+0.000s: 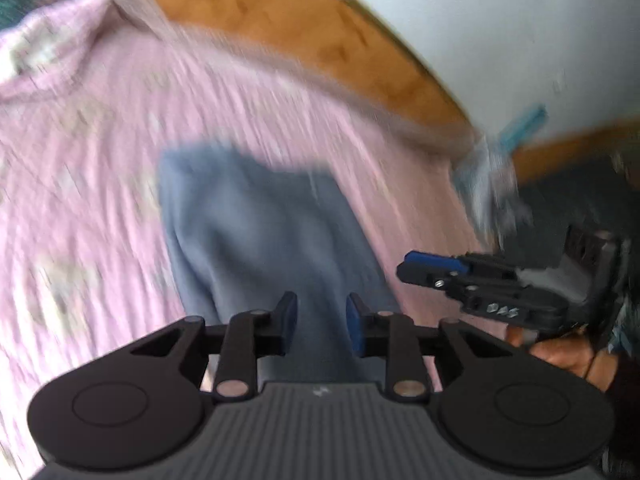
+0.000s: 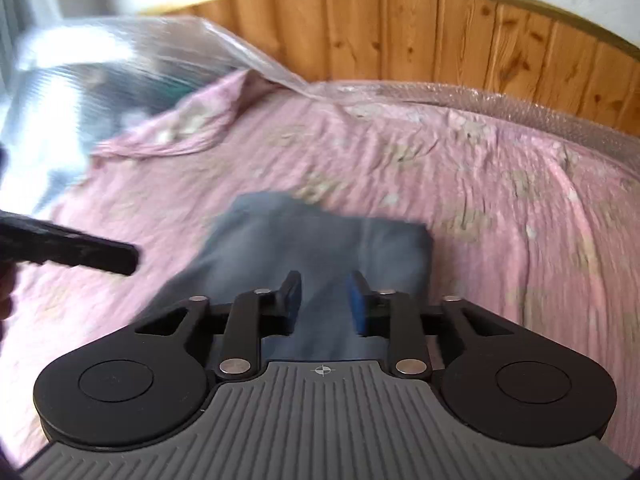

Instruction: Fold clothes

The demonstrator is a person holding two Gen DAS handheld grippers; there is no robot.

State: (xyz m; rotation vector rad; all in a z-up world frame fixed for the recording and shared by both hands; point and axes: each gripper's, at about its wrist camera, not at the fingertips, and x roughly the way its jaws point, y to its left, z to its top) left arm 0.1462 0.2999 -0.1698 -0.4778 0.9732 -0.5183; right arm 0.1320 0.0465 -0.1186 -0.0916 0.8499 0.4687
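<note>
Blue-padded left claw [image 1: 321,322] and right claw [image 2: 325,302] parted, empty, above grey garment [image 1: 256,232]

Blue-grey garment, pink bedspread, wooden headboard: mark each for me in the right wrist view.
blue-grey garment [image 2: 320,236]: right wrist view, middle of the folded cloth.
pink bedspread [image 2: 500,184]: right wrist view, bare stretch right of the garment.
wooden headboard [image 2: 460,36]: right wrist view, panelled face.
</note>
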